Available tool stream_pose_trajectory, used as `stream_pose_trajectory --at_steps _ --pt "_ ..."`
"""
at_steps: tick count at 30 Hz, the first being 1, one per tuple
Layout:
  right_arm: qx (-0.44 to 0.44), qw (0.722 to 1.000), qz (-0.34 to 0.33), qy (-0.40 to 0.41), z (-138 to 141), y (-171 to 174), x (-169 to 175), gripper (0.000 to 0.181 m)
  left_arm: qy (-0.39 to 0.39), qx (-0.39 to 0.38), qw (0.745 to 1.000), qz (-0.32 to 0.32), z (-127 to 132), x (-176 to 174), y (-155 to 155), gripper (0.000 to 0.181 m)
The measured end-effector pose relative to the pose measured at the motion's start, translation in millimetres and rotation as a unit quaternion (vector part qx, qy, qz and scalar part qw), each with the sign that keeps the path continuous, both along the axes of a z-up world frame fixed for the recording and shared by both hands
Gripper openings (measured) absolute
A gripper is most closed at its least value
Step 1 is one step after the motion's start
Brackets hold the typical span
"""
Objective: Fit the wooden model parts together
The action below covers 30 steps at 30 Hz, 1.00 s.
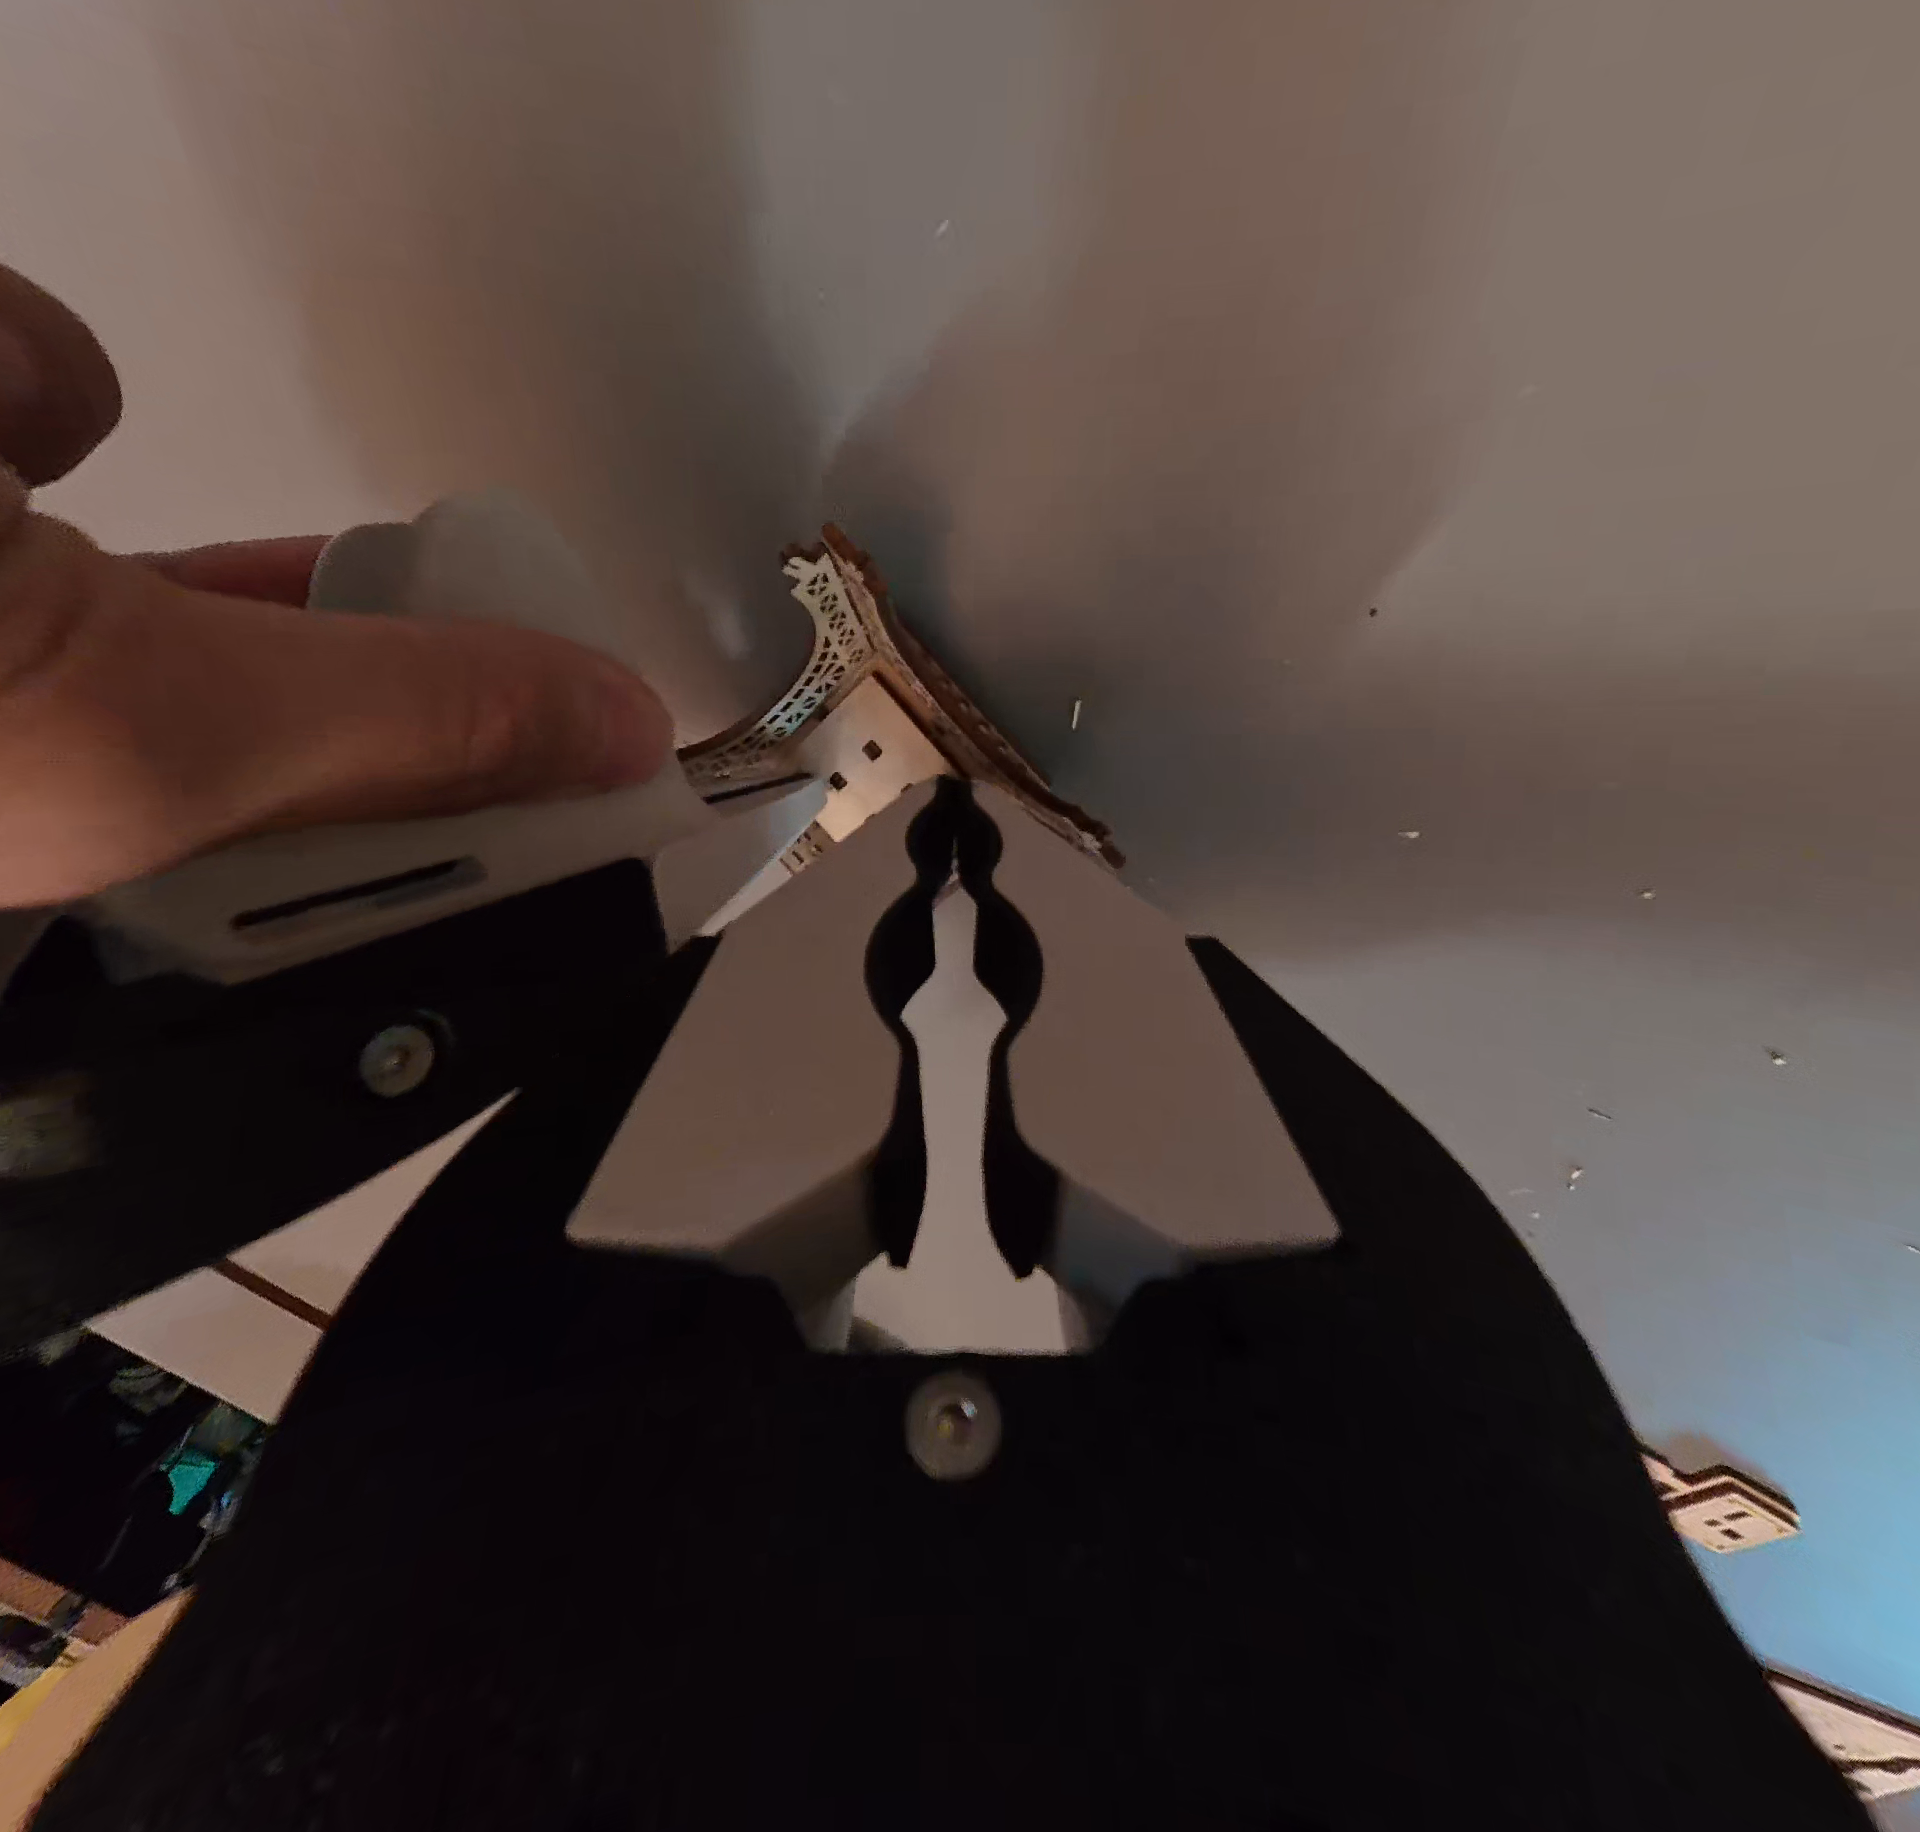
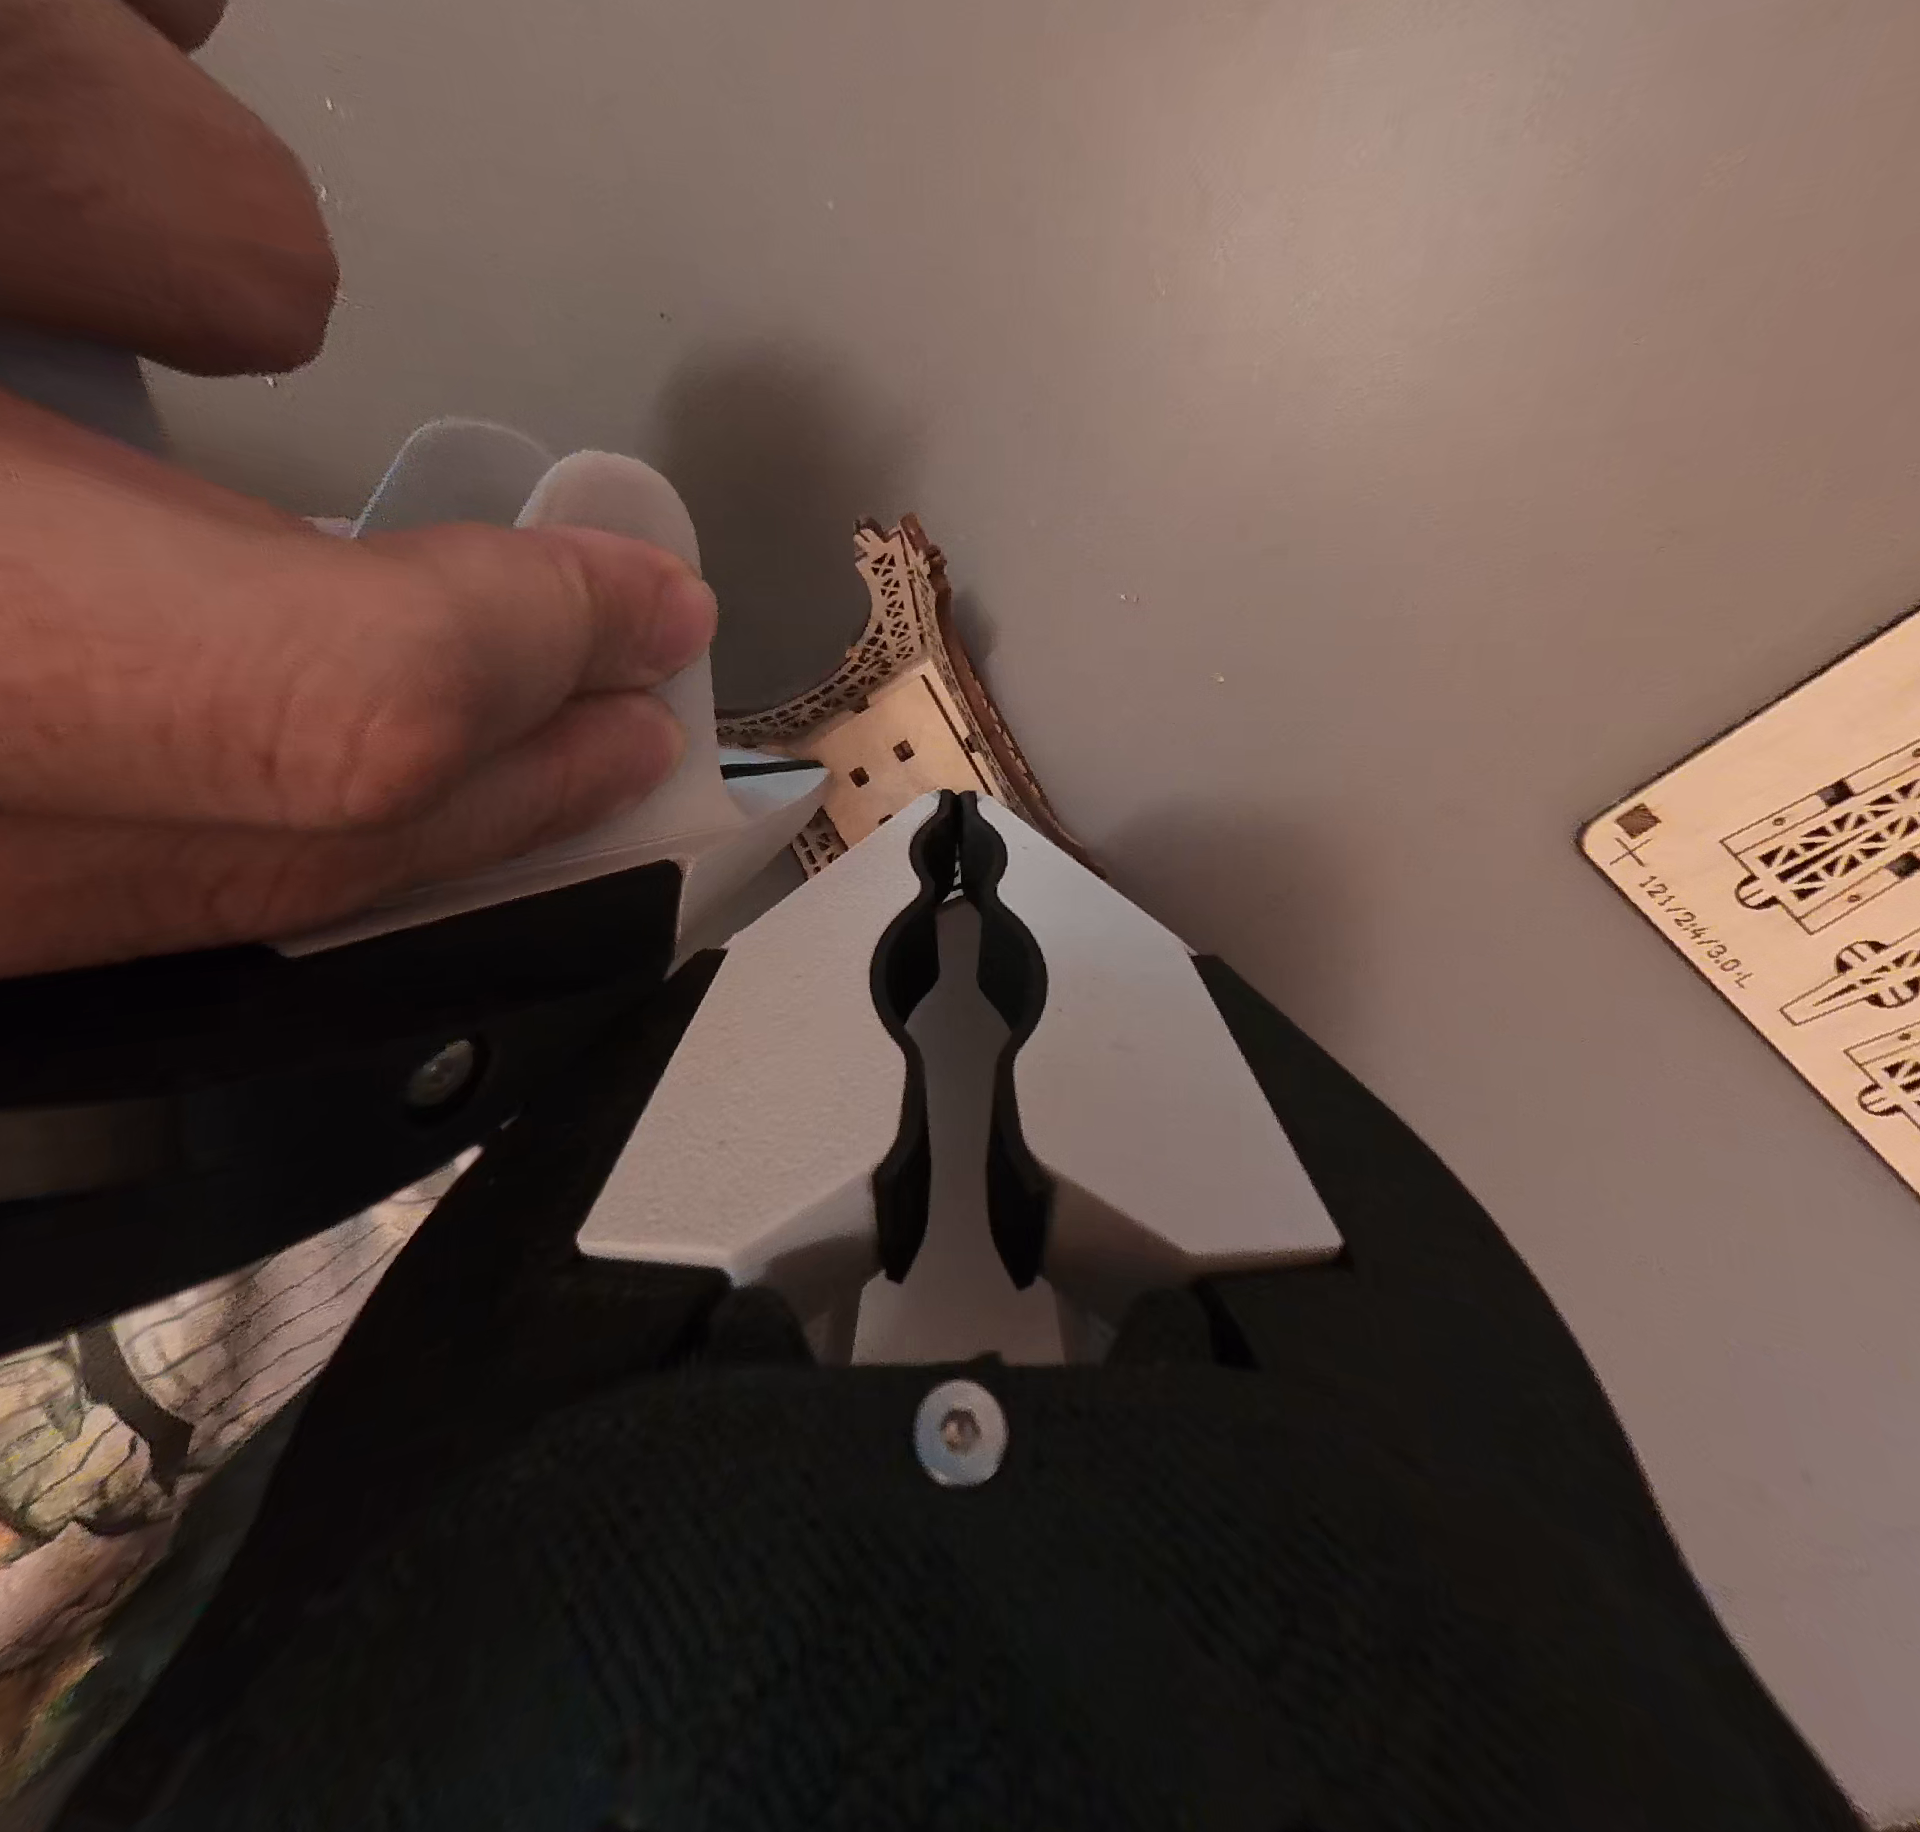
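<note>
Wooden lattice model (image 1: 847,733) on the grey desk (image 1: 1455,432), pinched at its near plate edge by the left claw (image 1: 951,795); likewise clamped in the right claw (image 2: 956,808). Other claw (image 2: 717,816) alongside, hand (image 2: 312,702) on it. Part sheet (image 2: 1787,868) well apart. Likely seating a joint; next, steady squeeze, aligned slots.

My left gripper (image 1: 951,795) points forward and down, its black pads drawn together until only a sliver shows at the tips, which pinch the wooden model (image 1: 868,743). My right gripper (image 2: 956,808) is set the same way, pads nearly meeting at the tips. In each wrist view the other gripper comes in from the left, and a hand (image 1: 260,702) lies along its white shell, fingers (image 2: 582,598) stretched toward the tip.
</note>
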State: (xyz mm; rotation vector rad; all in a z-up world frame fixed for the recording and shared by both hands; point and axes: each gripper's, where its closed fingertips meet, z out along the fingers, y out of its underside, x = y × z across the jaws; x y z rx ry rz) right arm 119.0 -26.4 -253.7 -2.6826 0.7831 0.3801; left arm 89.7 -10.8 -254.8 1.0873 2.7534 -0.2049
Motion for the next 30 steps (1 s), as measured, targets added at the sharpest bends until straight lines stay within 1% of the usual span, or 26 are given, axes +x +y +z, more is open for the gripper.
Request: stream_pose_trajectory --at_steps 10,30 --pt "0.022 0.999 -0.027 -0.003 0.2 0.2 0.9 0.0 0.004 0.015 1.0 -0.006 -0.6 -0.2 -0.1 0.0" --pt "0.03 0.998 -0.046 -0.031 0.6 0.5 1.2 0.0 -0.009 0.009 0.999 -0.037 1.2 2.2 -1.6 0.0"
